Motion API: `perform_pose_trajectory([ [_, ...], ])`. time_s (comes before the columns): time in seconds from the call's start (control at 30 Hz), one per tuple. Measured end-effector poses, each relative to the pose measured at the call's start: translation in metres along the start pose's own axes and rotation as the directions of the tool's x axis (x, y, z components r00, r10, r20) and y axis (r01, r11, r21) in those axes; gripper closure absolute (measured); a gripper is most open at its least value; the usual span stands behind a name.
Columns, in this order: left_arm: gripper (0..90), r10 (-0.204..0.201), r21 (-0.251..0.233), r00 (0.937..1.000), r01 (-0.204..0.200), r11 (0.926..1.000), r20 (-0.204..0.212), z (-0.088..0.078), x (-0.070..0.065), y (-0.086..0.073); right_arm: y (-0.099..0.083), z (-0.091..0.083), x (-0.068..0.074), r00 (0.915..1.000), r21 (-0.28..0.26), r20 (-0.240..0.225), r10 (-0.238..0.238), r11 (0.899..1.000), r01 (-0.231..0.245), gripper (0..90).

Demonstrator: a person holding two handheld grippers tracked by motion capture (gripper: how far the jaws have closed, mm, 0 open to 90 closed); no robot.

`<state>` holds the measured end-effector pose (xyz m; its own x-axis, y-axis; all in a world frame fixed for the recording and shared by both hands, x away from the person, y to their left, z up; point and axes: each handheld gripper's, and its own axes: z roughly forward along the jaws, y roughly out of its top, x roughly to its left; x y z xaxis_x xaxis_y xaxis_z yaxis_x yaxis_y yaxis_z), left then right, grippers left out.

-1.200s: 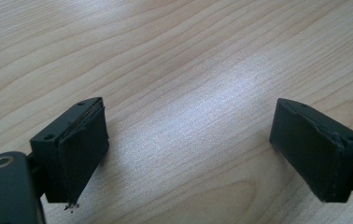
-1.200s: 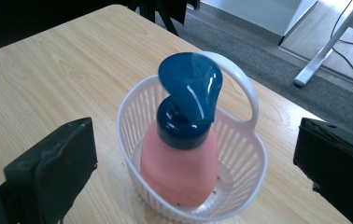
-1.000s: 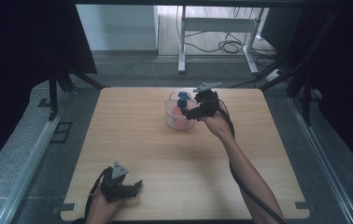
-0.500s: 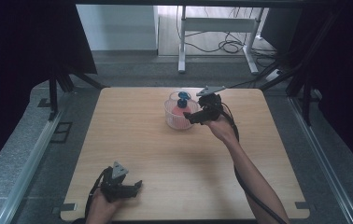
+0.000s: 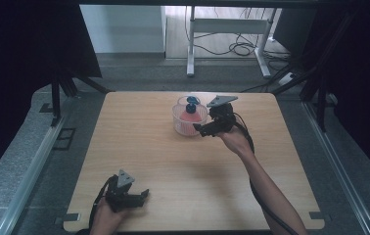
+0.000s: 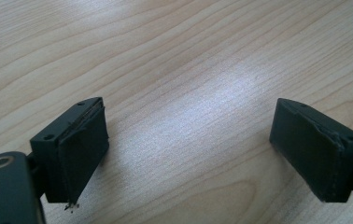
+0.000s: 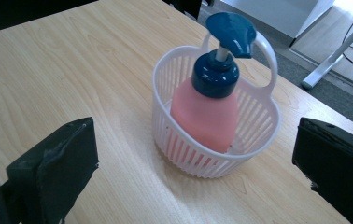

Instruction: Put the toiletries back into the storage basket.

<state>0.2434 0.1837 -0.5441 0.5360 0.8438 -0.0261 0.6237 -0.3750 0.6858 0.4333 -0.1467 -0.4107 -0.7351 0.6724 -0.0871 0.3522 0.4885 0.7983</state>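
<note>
High view: we see the table point(image 5: 139, 161), then the white basket point(image 5: 189, 122) at upper centre. Since a second ago, our right gripper point(image 5: 203, 130) has backed off it, jaws wide and empty; placement looks finished. The pink pump bottle point(image 7: 208, 112) stands inside, long axis vertical, blue spout toward upper right. Our left gripper point(image 5: 141, 196) rests gaping, empty, lower left.

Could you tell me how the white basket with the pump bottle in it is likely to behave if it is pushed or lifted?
The basket looks like thin slatted plastic, so its walls may flex under a squeeze. The pink bottle stands taller than the rim, so a push up high might tip it; a low push should probably slide the lot over the smooth table. The thin handle could bend when lifted.
</note>
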Motion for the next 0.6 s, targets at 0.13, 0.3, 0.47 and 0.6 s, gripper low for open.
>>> perform_pose_trajectory([
  [0.13,10.9,0.001,0.000,1.0000,-0.001,1.0000,0.000,0.000,0.000,0.000,-0.001,-0.003,0.004,0.9999,-0.003,-0.008,-0.010,1.000,0.010,0.0],
  [0.3,10.9,0.000,0.001,1.0000,0.000,1.0000,0.000,0.000,0.000,0.000,-0.003,-0.006,0.009,0.9996,-0.006,-0.019,-0.022,1.000,0.022,0.0],
  [0.47,10.9,-0.001,0.001,1.0000,0.001,1.0000,0.000,0.000,0.000,0.000,-0.005,-0.010,0.013,0.9993,-0.006,-0.026,-0.027,1.000,0.027,0.0],
  [0.6,10.9,0.000,0.001,1.0000,0.000,1.0000,0.000,0.000,0.000,0.000,-0.009,-0.013,0.015,0.9993,-0.001,-0.029,-0.025,1.000,0.025,0.0],
])
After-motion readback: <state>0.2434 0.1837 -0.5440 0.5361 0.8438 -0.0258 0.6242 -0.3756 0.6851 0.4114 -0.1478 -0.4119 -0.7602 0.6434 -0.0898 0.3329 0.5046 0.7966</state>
